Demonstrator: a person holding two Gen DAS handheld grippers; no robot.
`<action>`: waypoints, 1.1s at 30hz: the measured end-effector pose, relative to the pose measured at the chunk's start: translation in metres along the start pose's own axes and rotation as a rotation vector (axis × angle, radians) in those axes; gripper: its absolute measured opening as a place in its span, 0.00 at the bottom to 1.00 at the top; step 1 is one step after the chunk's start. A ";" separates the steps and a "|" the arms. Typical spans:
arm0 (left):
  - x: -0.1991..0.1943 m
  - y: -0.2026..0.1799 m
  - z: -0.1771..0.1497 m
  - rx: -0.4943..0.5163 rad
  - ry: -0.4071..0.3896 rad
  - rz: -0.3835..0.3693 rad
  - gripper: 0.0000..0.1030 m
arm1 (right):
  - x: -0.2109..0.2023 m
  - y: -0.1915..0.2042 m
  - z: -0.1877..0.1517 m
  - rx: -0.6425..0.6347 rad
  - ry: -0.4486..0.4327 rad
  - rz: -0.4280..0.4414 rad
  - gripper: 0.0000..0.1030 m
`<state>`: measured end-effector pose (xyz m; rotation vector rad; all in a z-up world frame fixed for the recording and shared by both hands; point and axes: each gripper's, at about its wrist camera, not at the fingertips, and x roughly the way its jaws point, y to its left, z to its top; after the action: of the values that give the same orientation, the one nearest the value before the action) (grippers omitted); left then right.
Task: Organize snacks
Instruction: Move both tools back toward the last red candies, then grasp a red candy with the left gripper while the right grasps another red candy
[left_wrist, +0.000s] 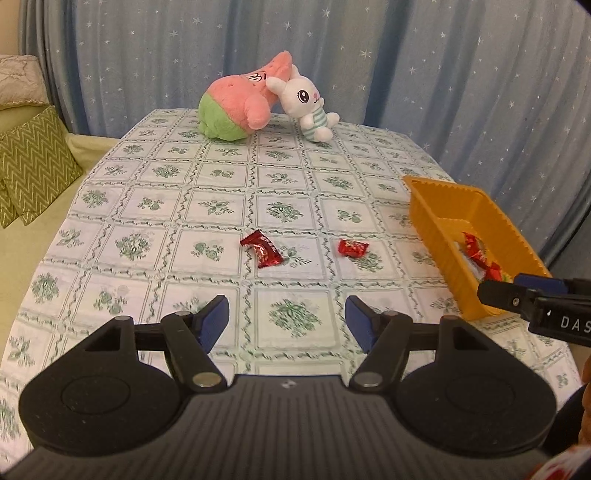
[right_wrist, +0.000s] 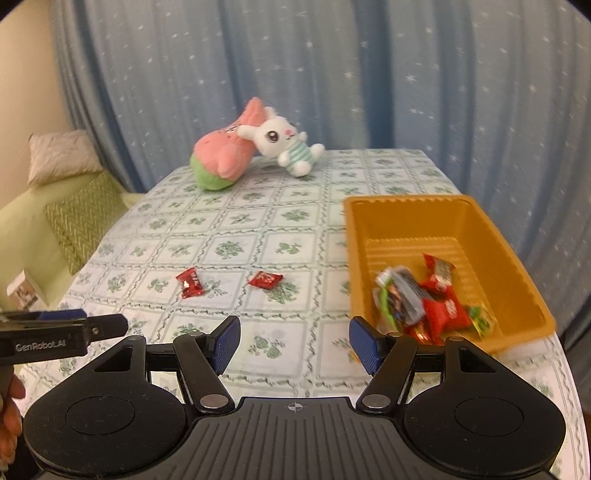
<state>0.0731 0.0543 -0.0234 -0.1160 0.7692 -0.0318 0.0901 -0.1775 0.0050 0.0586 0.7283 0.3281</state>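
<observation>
Two red-wrapped candies lie on the floral tablecloth: a left one (left_wrist: 263, 248) (right_wrist: 190, 283) and a right one (left_wrist: 352, 247) (right_wrist: 265, 279). An orange tray (left_wrist: 447, 243) (right_wrist: 491, 236) at the right holds several wrapped snacks (right_wrist: 424, 299) (left_wrist: 480, 254). My left gripper (left_wrist: 287, 317) is open and empty, hovering short of the two candies. My right gripper (right_wrist: 294, 341) is open and empty, near the tray's front left corner. Each gripper shows from the side in the other view: the right one (left_wrist: 532, 295), the left one (right_wrist: 66, 325).
A pink and green plush (left_wrist: 240, 107) (right_wrist: 225, 158) and a white bunny plush (left_wrist: 308, 107) (right_wrist: 286, 146) lie at the table's far edge before a blue starry curtain. A sofa with green cushions (left_wrist: 33, 166) (right_wrist: 81, 218) stands left of the table.
</observation>
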 end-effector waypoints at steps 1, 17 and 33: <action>0.005 0.002 0.002 0.006 -0.002 0.002 0.64 | 0.006 0.002 0.001 -0.007 0.005 0.004 0.63; 0.100 0.039 0.016 0.082 0.044 -0.017 0.48 | 0.124 0.022 0.016 -0.150 0.056 -0.013 0.63; 0.136 0.046 0.026 0.053 0.053 -0.070 0.48 | 0.209 0.028 0.018 -0.255 0.076 -0.059 0.49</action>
<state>0.1882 0.0930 -0.1046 -0.0918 0.8168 -0.1215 0.2405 -0.0841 -0.1114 -0.2174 0.7567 0.3658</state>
